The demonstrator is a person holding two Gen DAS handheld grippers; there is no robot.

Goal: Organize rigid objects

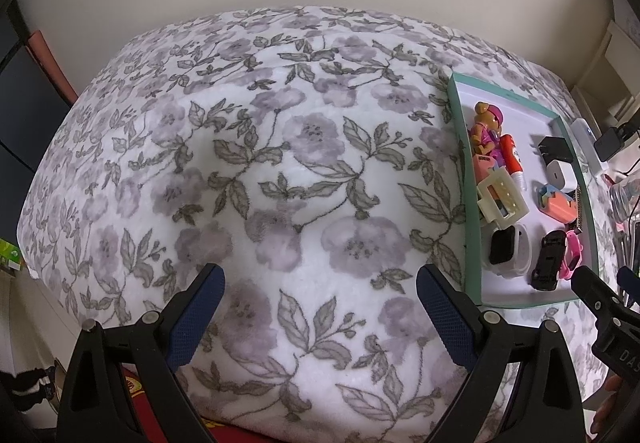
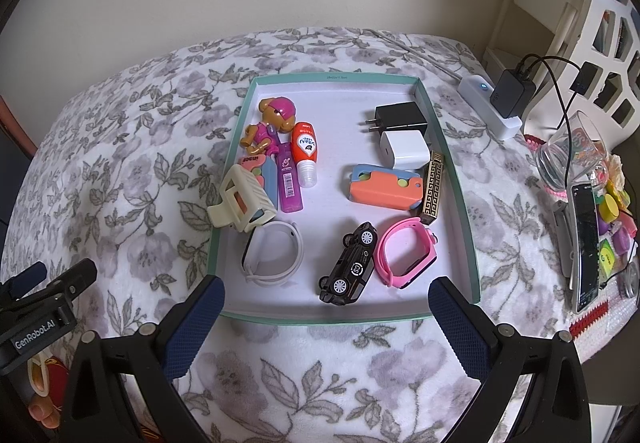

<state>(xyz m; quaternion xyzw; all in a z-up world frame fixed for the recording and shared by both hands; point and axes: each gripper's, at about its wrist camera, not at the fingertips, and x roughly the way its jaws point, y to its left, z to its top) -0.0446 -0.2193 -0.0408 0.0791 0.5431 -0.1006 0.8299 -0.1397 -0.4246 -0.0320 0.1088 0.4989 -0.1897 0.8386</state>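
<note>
A teal-rimmed white tray (image 2: 464,211) lies on the floral blanket and holds small items: a toy dog figure (image 2: 272,119), a red bottle (image 2: 306,151), a cream hair claw (image 2: 240,203), a white watch (image 2: 274,255), a black toy car (image 2: 352,267), a pink watch (image 2: 406,257), black and white chargers (image 2: 402,131) and an orange case (image 2: 384,189). My right gripper (image 2: 326,319) stands open just in front of the tray's near rim, holding nothing. My left gripper (image 1: 320,307) is open over bare blanket, left of the tray (image 1: 466,227).
Right of the tray lie a white power strip (image 2: 490,105) with a black adapter and cables, a glass jar (image 2: 568,159), a phone (image 2: 586,247) and colourful small things. A wall runs behind the blanket. The left gripper's body (image 2: 40,307) shows at the right view's left edge.
</note>
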